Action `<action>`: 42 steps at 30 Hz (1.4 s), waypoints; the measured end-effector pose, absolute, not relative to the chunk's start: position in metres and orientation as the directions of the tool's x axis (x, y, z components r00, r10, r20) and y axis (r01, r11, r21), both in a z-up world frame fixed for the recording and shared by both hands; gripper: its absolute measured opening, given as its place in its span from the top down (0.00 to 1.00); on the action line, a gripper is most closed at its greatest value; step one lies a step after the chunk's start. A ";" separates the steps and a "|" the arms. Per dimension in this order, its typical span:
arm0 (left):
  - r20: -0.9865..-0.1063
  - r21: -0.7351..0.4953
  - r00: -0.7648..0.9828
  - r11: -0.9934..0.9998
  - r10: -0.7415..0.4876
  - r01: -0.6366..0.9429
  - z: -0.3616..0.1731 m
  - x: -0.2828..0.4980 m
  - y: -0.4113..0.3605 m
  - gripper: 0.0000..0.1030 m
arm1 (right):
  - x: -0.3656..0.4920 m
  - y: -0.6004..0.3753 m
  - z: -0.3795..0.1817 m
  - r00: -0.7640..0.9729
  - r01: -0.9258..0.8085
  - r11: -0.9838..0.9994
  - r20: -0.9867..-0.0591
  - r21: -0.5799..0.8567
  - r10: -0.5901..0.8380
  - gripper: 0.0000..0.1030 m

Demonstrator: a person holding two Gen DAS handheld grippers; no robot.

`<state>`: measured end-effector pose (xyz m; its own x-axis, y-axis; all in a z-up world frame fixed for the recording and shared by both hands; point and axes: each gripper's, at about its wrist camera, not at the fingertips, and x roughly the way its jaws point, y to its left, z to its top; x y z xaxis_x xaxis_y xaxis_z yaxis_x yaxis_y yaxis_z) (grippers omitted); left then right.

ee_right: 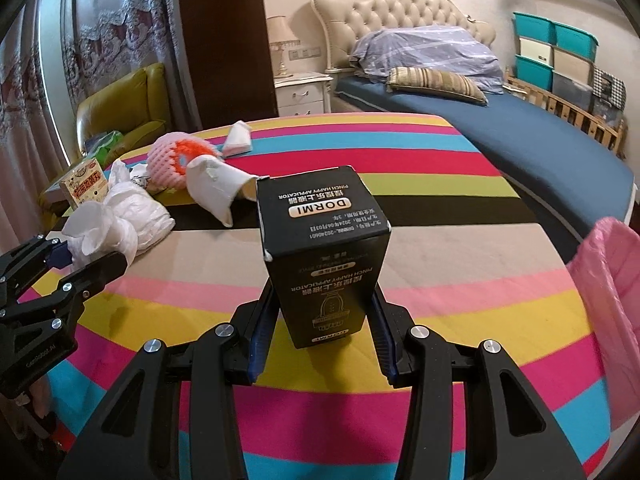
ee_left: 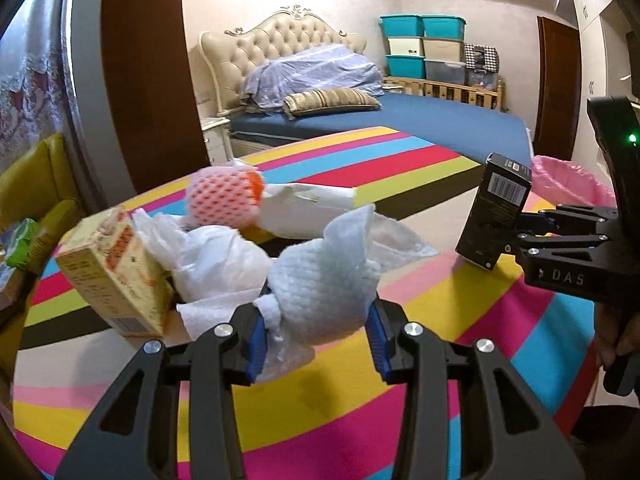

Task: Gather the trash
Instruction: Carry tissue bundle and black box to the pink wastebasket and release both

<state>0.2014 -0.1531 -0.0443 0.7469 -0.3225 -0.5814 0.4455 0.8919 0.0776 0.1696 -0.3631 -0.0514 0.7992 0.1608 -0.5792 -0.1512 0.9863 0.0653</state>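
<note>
My left gripper [ee_left: 316, 336] is shut on a crumpled white paper towel [ee_left: 324, 280] just above the striped table; it also shows in the right wrist view [ee_right: 86, 254]. My right gripper [ee_right: 322, 332] is shut on a black DORMI box [ee_right: 324, 248] held upright above the table, seen in the left wrist view [ee_left: 494, 216]. A bin lined with a pink bag [ee_right: 608, 304] stands at the table's right edge. On the table's left lie a white plastic bag [ee_left: 212, 256], a pink foam fruit net [ee_left: 224, 196], a torn white carton [ee_left: 308, 204] and a yellow carton [ee_left: 116, 276].
The round table has a bright striped cloth [ee_right: 360, 400]. A small white tissue [ee_right: 238, 140] lies at its far side. A green armchair [ee_right: 124, 108] stands behind on the left. A bed [ee_right: 500, 128] and stacked storage bins [ee_right: 556, 60] fill the back.
</note>
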 end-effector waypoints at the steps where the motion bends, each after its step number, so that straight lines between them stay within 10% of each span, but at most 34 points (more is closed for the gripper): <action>1: -0.585 0.066 0.740 0.890 -0.332 0.451 -0.045 0.201 -0.155 0.61 | 0.168 -0.367 -0.051 0.802 -0.146 0.987 -0.576 0.066 0.157 0.59; 42: -0.674 -0.060 0.445 0.645 -0.589 0.762 -0.030 0.202 -0.365 0.61 | 0.067 -0.578 -0.036 0.863 0.193 0.977 -0.490 0.090 -0.125 0.59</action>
